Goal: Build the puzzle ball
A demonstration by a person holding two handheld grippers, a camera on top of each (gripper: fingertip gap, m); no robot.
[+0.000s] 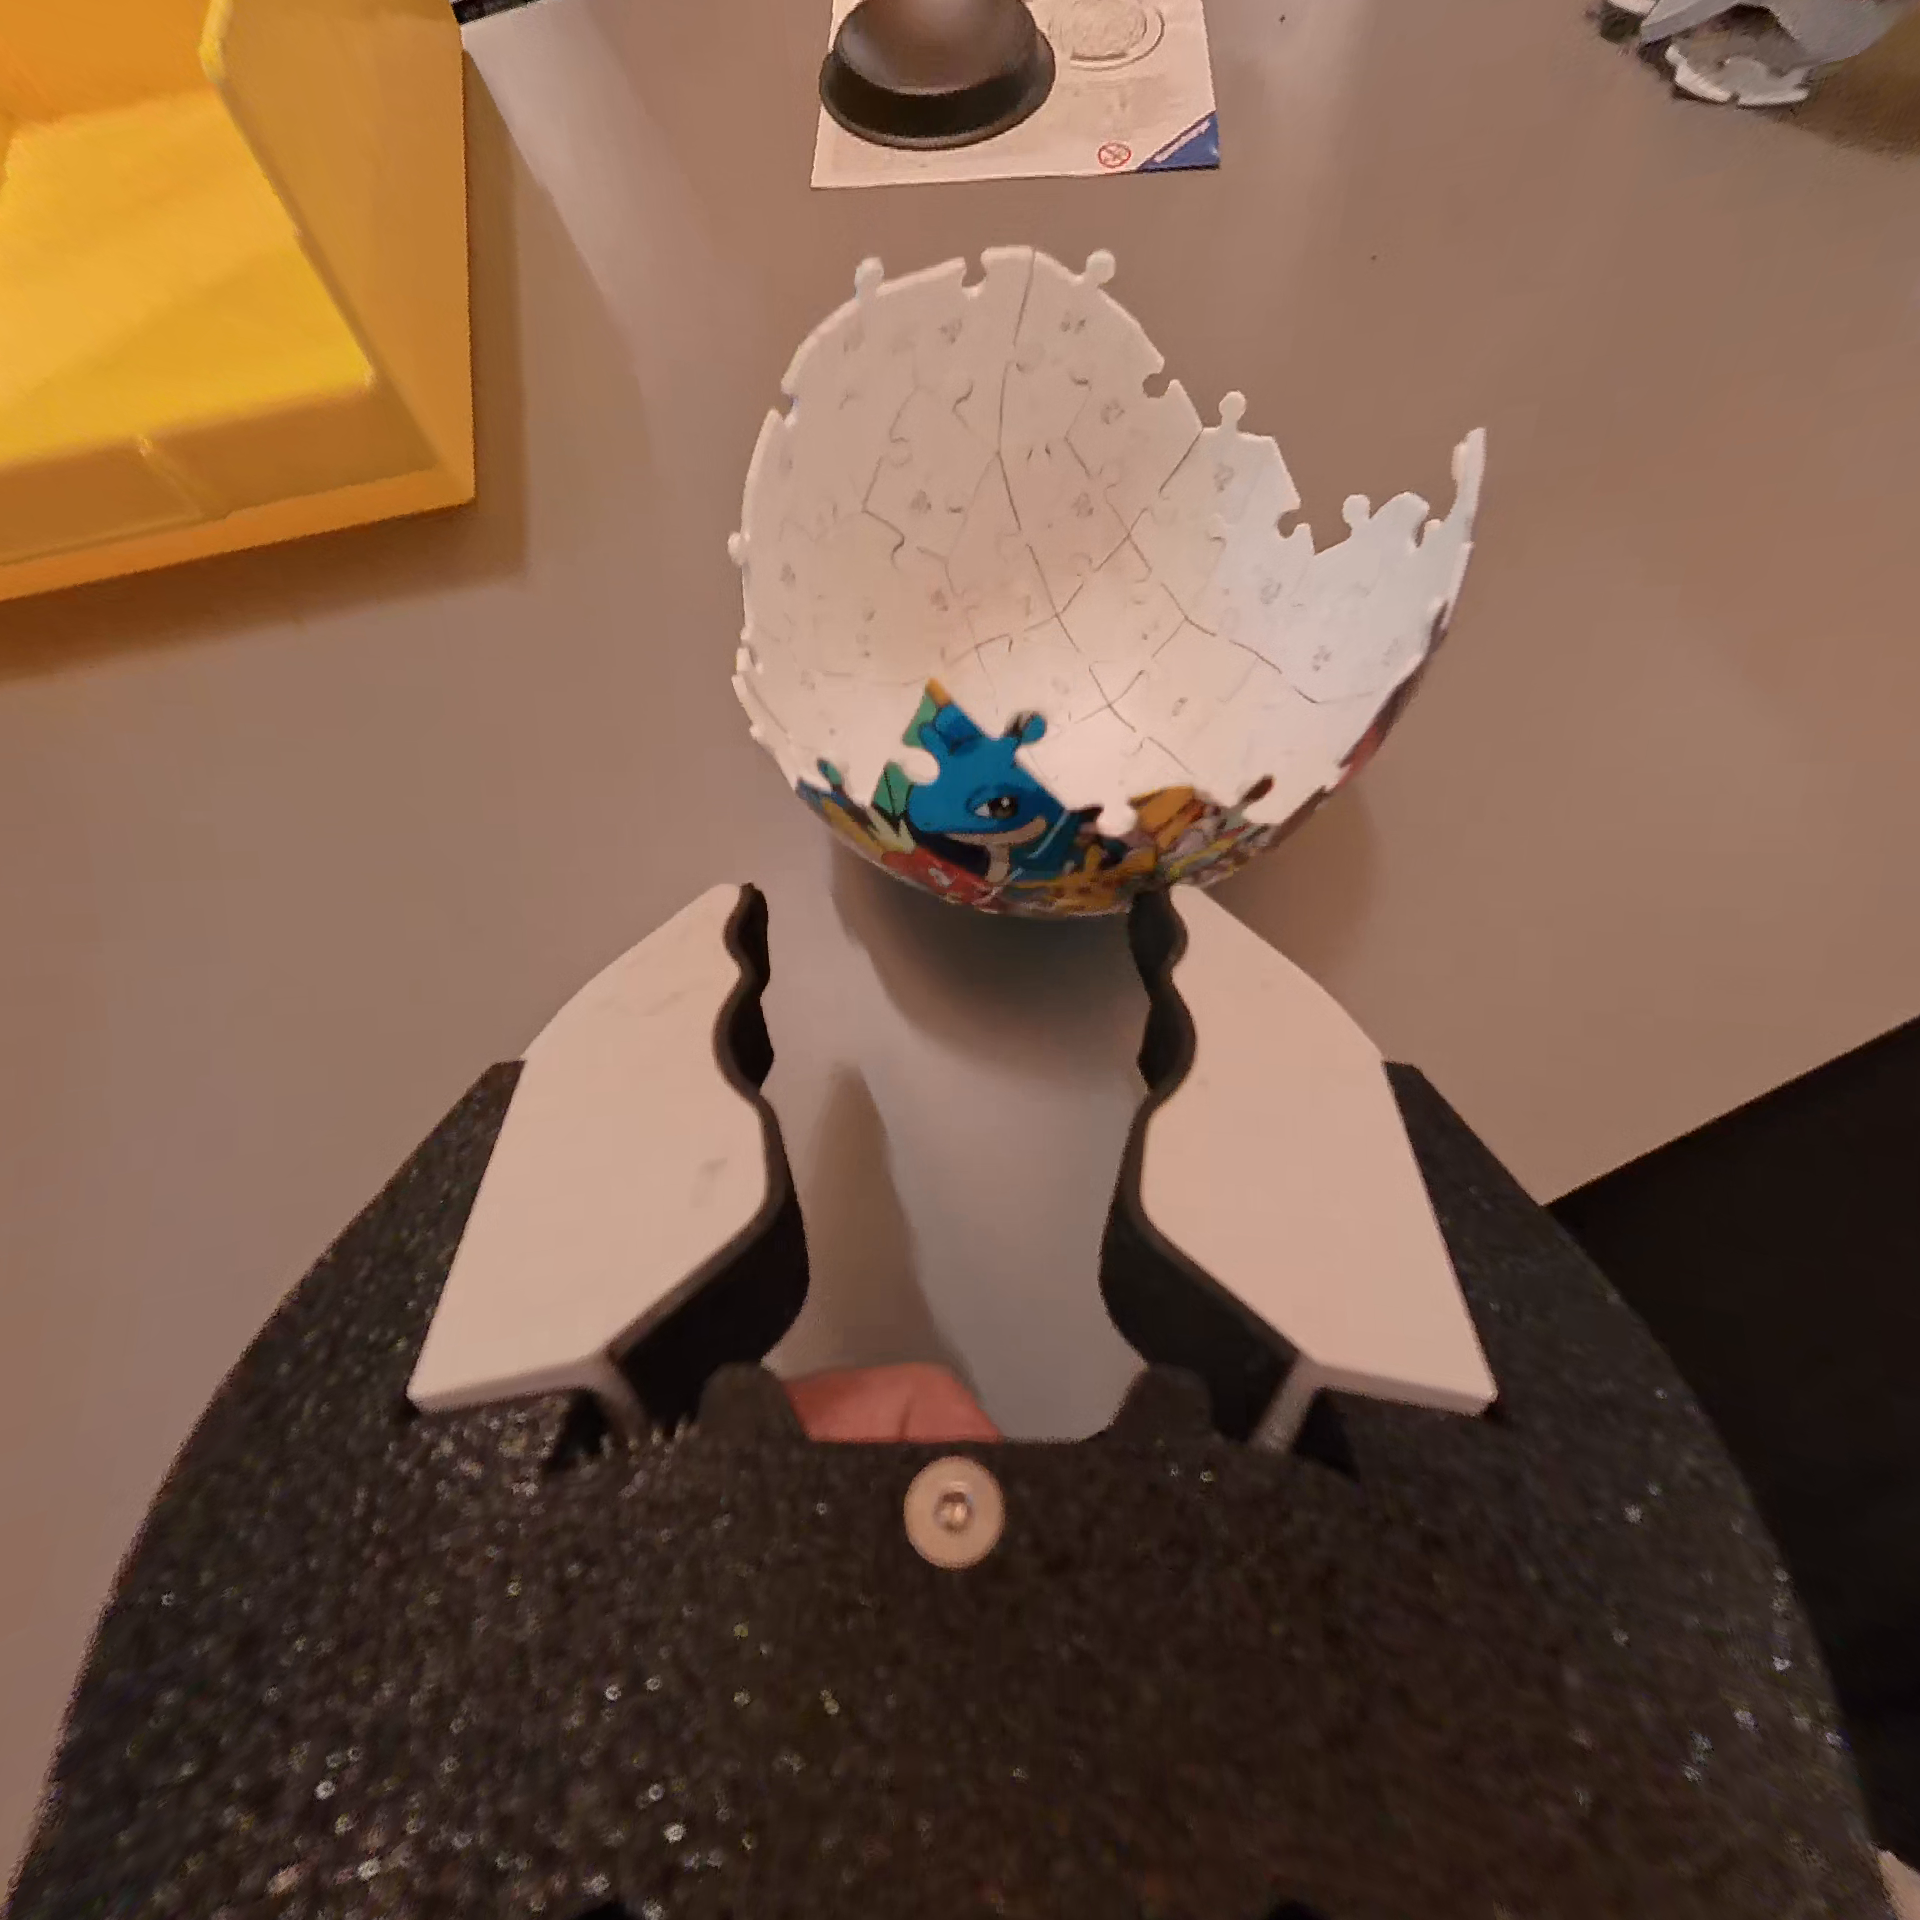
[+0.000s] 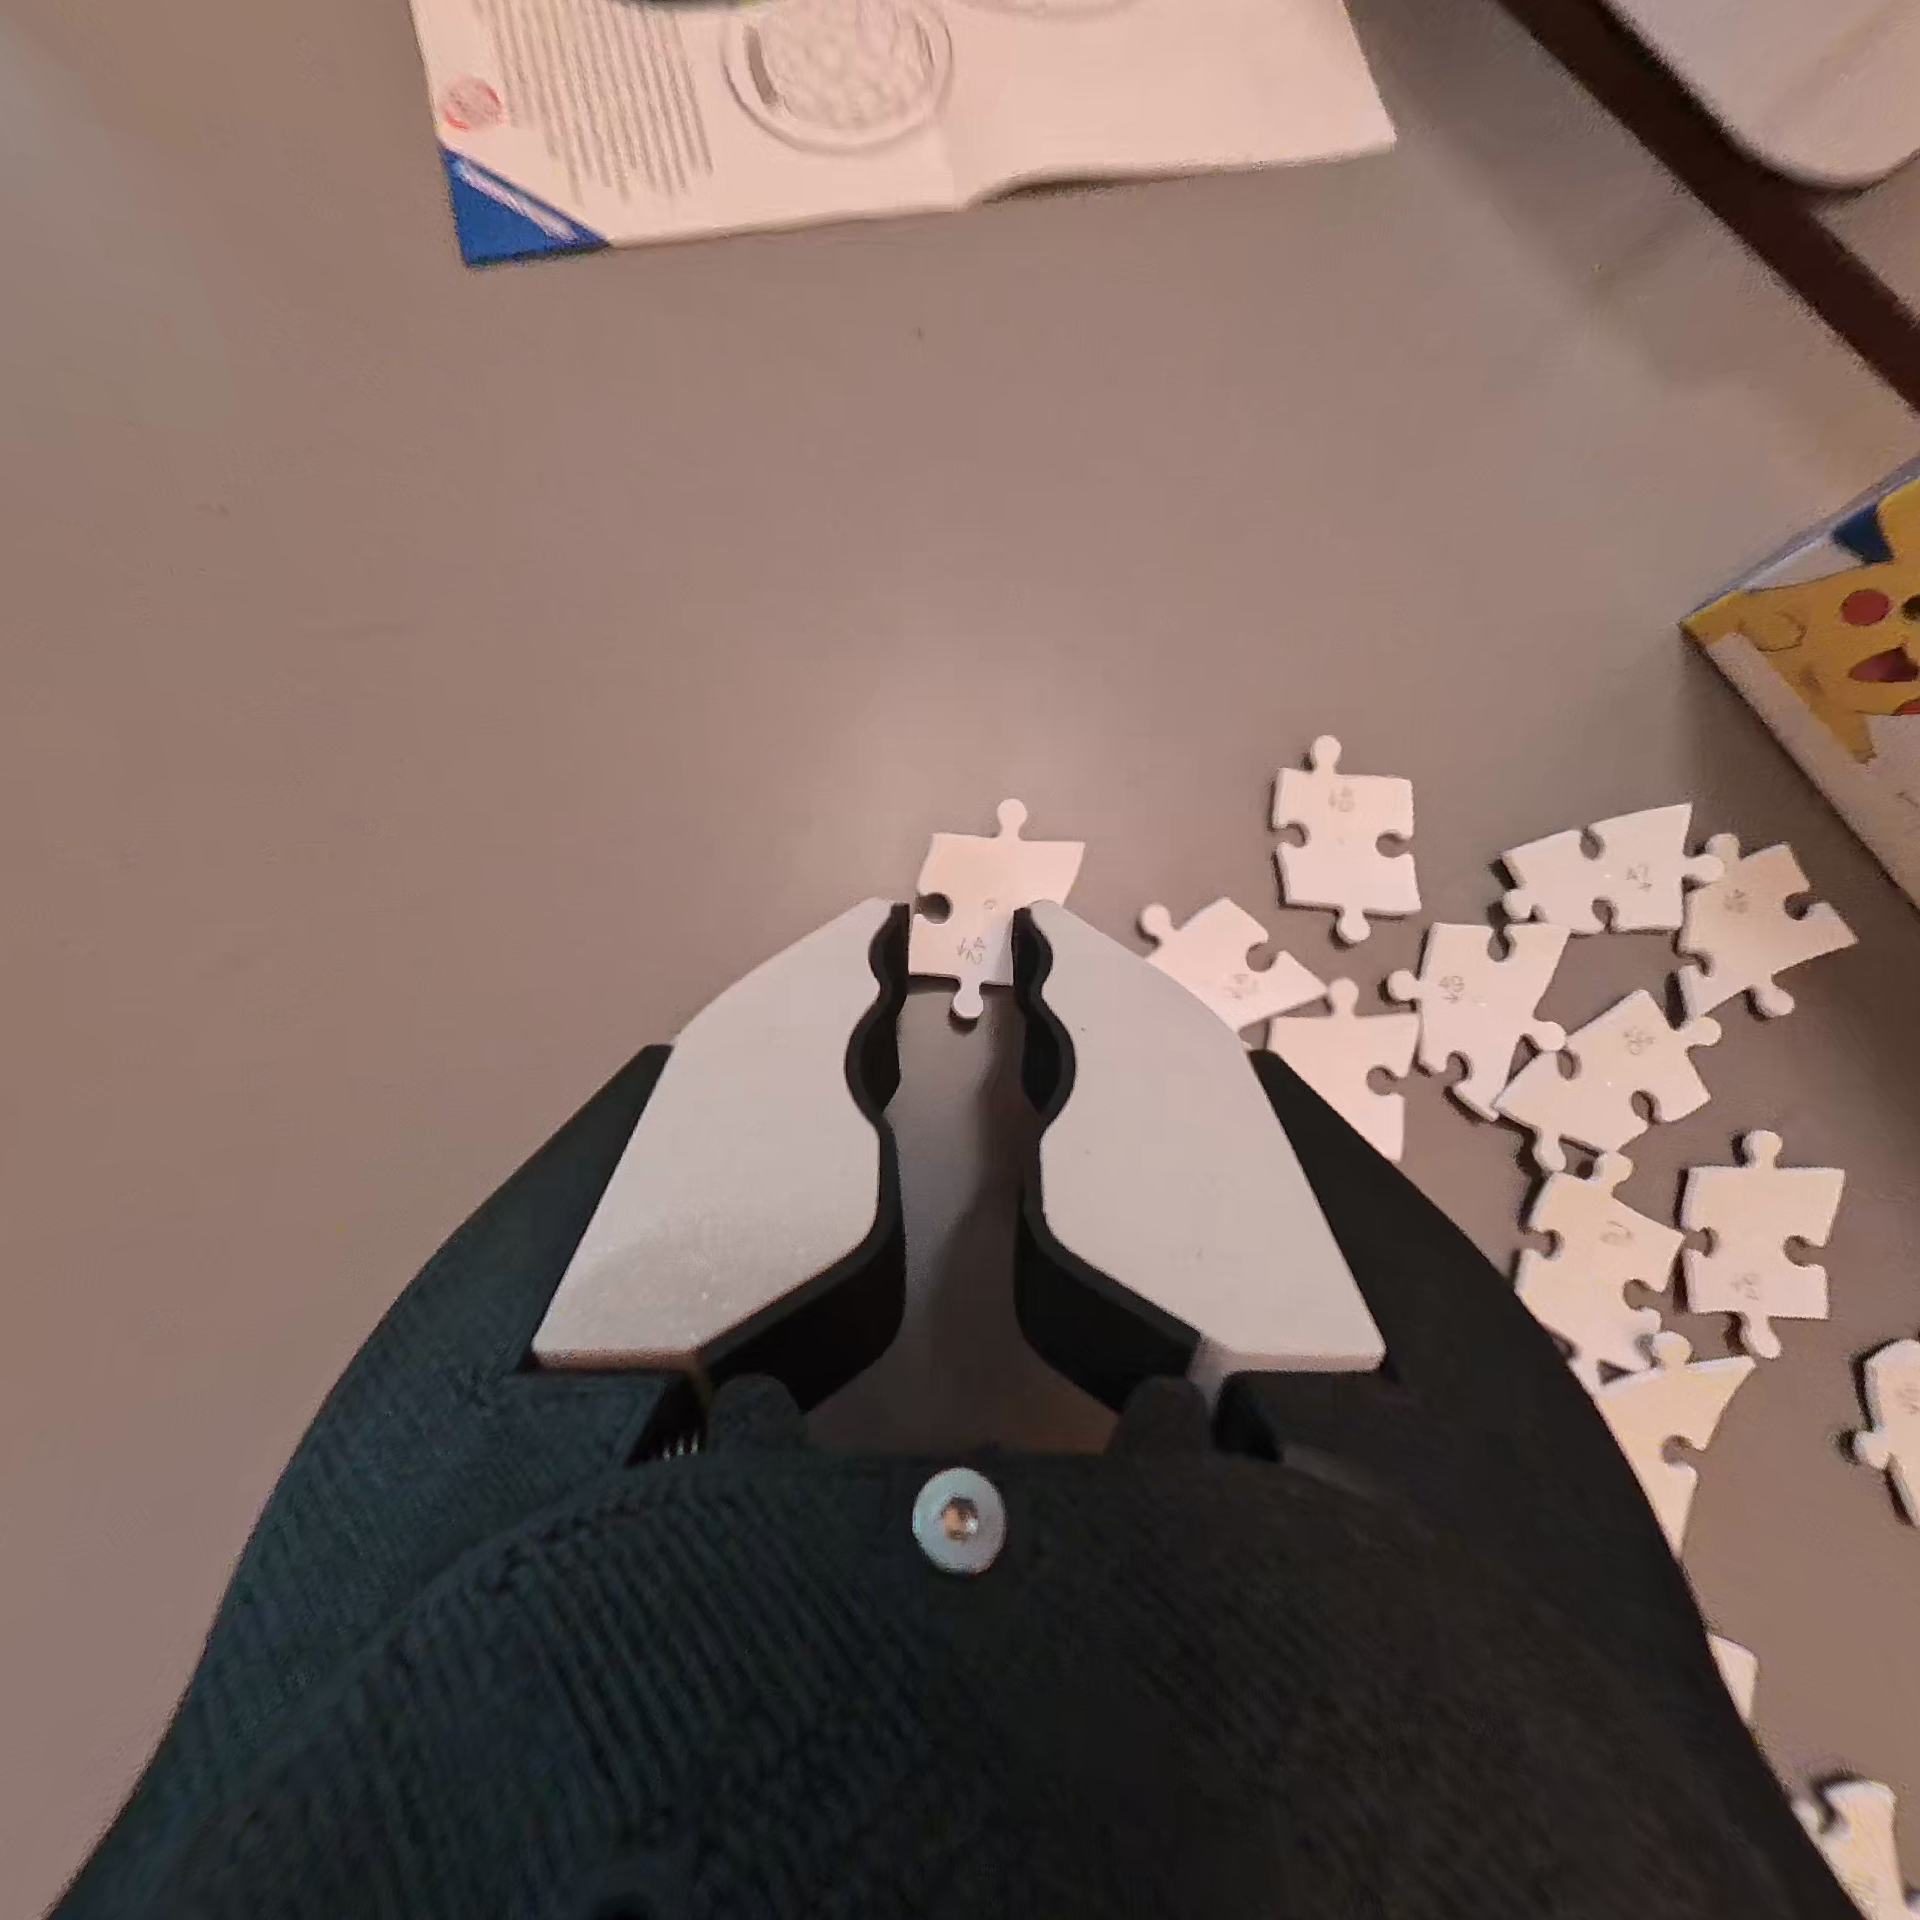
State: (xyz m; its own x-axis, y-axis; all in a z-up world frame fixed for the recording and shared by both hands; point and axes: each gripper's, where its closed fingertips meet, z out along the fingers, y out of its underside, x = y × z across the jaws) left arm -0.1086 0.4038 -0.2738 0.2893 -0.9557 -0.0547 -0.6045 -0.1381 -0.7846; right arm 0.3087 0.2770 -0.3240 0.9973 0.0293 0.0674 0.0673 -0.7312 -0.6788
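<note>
On the grey matte counter (image 1: 1558,727), just ahead of the left gripper (image 1: 951,914), sits the ball (image 1: 1049,582): an unfinished curved shell of interlocked pieces, plain white inside, bright cartoon print outside, its jagged knobbed rim open upward and tipped toward the camera. Left jaws are released, spread wide with nothing between them; their right tip lies at the shell's lower edge, contact unclear. Only this view shows a yellow box (image 1: 208,291) and a dark round stand (image 1: 935,73) on a leaflet (image 1: 1143,125). Only the right view shows the right gripper (image 2: 961,930), jaws clenched on a flat white piece (image 2: 987,904), one knob pointing away and one toward the camera, beside loose pieces (image 2: 1621,1060) lying white side up.
</note>
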